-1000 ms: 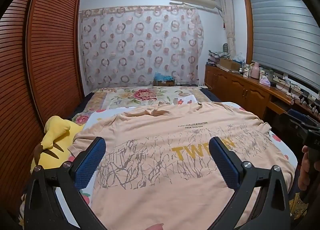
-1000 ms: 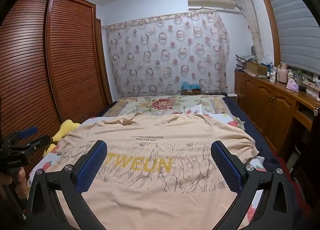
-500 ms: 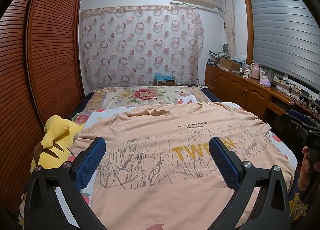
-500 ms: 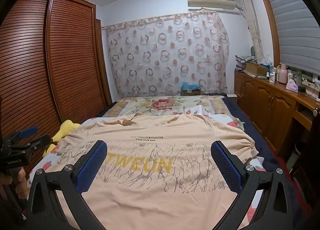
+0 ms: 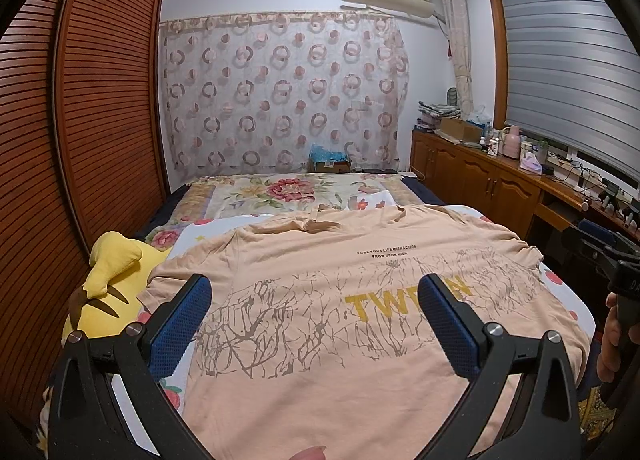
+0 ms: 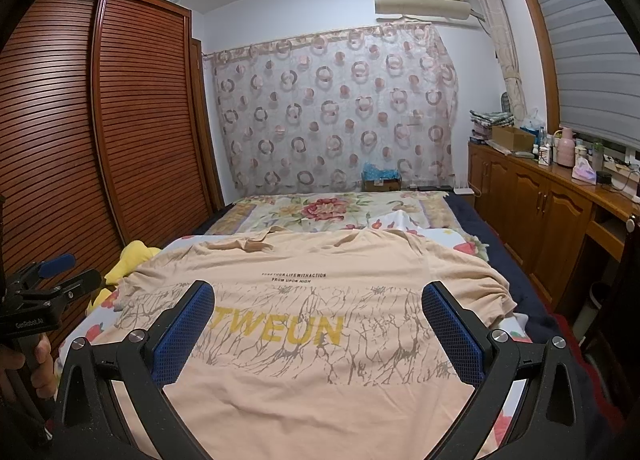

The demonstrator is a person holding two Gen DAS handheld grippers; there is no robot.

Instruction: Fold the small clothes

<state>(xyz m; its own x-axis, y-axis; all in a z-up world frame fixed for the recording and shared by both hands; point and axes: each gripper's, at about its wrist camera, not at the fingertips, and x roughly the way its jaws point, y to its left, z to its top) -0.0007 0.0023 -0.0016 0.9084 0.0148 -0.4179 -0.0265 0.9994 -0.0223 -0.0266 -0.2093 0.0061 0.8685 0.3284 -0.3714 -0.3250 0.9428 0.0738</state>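
A peach T-shirt [image 5: 328, 276] [image 6: 304, 260] with yellow "TWEUN" lettering and a grey crack print lies spread flat on the bed, collar at the far end. My left gripper [image 5: 316, 296] hovers open above the shirt's near left part, nothing between its blue pads. Over the near right part my right gripper [image 6: 318, 300] is likewise open and empty. Each gripper shows at the edge of the other's view, held in a hand: the right gripper [image 5: 600, 244] and the left gripper [image 6: 44, 280].
A yellow plush toy [image 5: 108, 280] lies at the bed's left edge beside the slatted wardrobe doors [image 5: 80, 120]. A floral bedspread [image 5: 288, 192] covers the far bed. Wooden cabinets [image 6: 552, 212] with clutter line the right wall. A cardboard box [image 6: 380, 180] sits under the curtain.
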